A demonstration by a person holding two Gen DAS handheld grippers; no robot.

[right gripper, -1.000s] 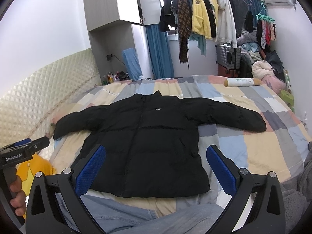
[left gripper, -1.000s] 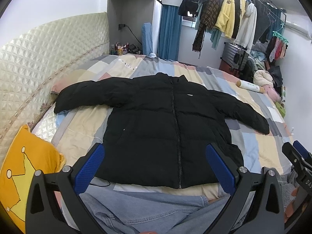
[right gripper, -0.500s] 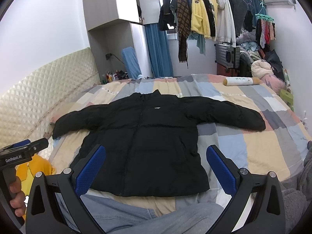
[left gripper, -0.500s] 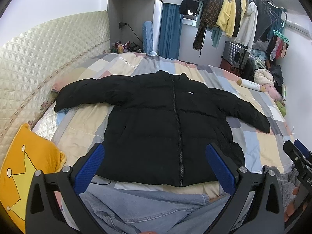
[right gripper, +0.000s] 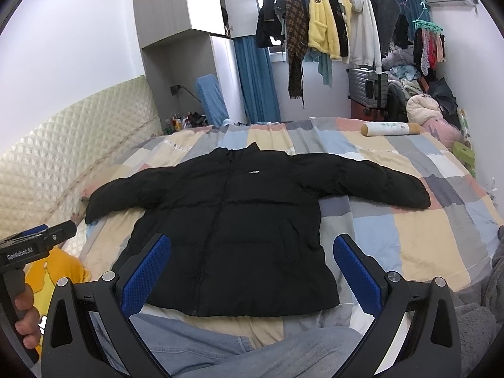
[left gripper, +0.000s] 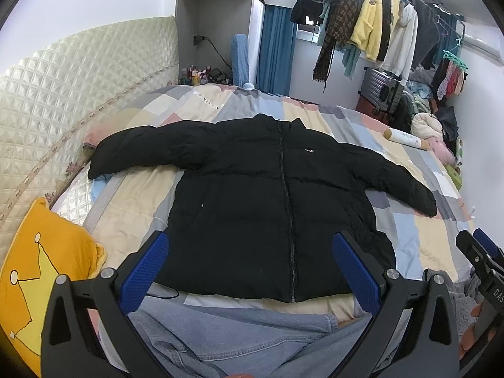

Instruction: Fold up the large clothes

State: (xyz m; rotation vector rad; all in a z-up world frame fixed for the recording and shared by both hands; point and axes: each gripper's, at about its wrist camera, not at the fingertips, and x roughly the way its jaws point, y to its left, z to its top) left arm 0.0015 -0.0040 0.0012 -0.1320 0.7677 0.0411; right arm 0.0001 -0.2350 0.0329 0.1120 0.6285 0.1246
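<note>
A black puffer jacket (left gripper: 267,201) lies flat on the bed, front up, zipped, both sleeves spread out sideways; it also shows in the right wrist view (right gripper: 239,220). My left gripper (left gripper: 250,258) is open and empty, held above the jacket's hem. My right gripper (right gripper: 252,261) is open and empty, also above the hem. Each gripper shows at the edge of the other's view: the right one (left gripper: 482,264) and the left one (right gripper: 34,245).
The bed has a patchwork quilt (right gripper: 409,226) and a quilted headboard (left gripper: 63,94) at left. A yellow pillow (left gripper: 41,267) lies near left. A rolled bolster (right gripper: 390,129) lies far right. Clothes hang on a rail (right gripper: 330,25). My jeans-clad legs (left gripper: 236,340) are below.
Both views have shifted slightly; the jacket sits a little lower and farther in view. The jacket itself has not moved and both grippers stay open.
</note>
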